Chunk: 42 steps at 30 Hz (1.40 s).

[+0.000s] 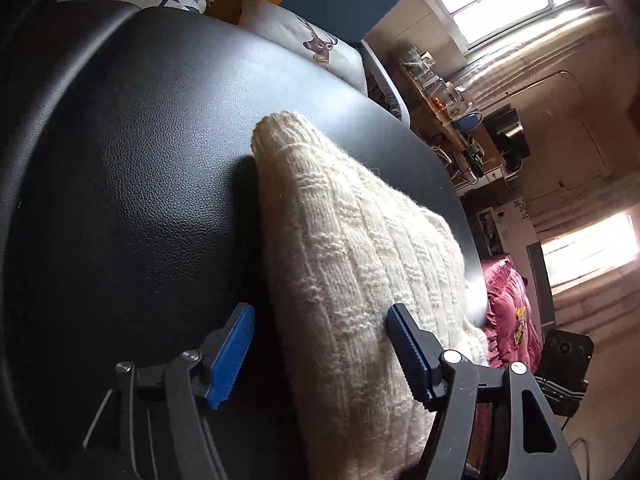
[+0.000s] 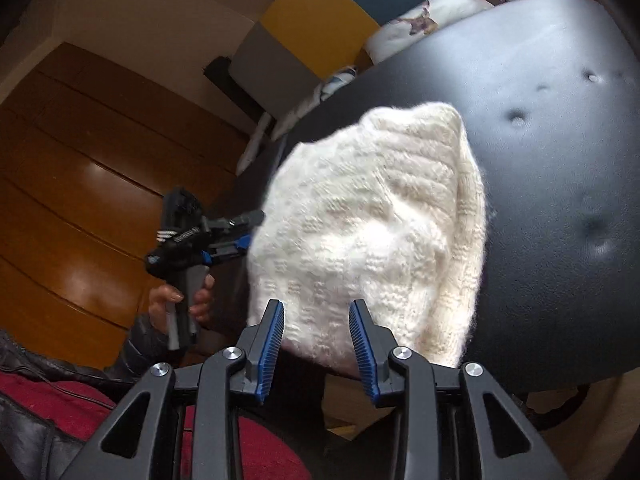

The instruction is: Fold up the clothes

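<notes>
Softly bundled, a cream cable-knit wool sweater (image 2: 368, 236) is seen on a black leatherette seat (image 1: 132, 152); both grippers, left (image 1: 320, 356) and right (image 2: 316, 344), are parted, empty; edges are judged best gripped.

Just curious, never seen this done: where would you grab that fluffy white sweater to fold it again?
Probably the near hem of the white sweater, from the open front edge of the black seat: it overhangs there, so the right gripper fingers could slip over and under.

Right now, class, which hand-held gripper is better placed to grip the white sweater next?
Left, probably. The left hand-held gripper stands open astride the sweater edge; the right hand-held gripper, narrower, hangs just short of its near edge.
</notes>
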Available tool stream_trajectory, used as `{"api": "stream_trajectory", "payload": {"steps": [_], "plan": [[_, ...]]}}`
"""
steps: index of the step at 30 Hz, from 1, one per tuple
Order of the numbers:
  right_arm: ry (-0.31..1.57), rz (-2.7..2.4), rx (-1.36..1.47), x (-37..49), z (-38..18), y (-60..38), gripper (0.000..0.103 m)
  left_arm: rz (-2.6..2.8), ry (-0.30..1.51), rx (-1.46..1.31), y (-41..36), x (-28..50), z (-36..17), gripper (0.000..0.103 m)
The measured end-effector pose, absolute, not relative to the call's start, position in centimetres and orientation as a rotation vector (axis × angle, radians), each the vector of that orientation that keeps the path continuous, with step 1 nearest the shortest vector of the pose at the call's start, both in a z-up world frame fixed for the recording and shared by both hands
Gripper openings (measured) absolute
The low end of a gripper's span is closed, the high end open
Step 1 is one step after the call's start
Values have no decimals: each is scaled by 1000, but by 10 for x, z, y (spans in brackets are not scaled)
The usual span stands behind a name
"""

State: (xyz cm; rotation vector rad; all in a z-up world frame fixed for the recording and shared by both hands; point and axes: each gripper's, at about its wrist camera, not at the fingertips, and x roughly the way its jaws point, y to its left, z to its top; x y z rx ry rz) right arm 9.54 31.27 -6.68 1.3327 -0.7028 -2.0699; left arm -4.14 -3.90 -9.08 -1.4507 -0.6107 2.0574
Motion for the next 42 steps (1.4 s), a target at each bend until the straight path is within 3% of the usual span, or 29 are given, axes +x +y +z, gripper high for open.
{"api": "stream_trajectory", "payload": {"steps": [3,8,12,13,15,16,17,19,25,30,35,37,40,42], "plan": [[-540,-2067,1596,92,-112,299,31,2062,-575,-1470,-33,-41,-91,73],[-713,-2015,1518,104,-120,315,30,2021,-618,-1489,-29,-42,-101,79],[-794,-2003,1414,105,-91,332,33,1984,-710,-1496,-35,-47,-104,81],[-848,-2019,1337,104,-79,342,39,1980,-728,-1493,-36,-48,-104,81],[-958,-2068,1227,98,-65,361,63,1955,-753,-1469,-38,-51,-102,82],[-1016,-2076,1199,92,-65,369,86,1947,-752,-1467,-37,-53,-102,83],[-1048,-2071,1212,85,-71,372,103,1940,-752,-1464,-36,-55,-102,84],[-1105,-2059,1250,71,-84,378,103,1926,-751,-1459,-34,-60,-102,87],[-989,-1977,1518,30,-121,351,103,1883,-646,-1514,-13,-71,-111,90],[-995,-1919,1470,8,-129,333,103,1864,-661,-1479,-8,-74,-115,100],[-916,-1952,1451,5,-128,315,103,1913,-519,-1446,3,-71,-111,100],[-874,-2003,1409,13,-127,310,103,1949,-433,-1436,9,-69,-108,85],[-734,-2075,1377,26,-122,296,103,1928,-454,-1444,8,-67,-110,70],[-658,-2126,1422,29,-120,290,90,1912,-462,-1448,8,-65,-111,65]]}}
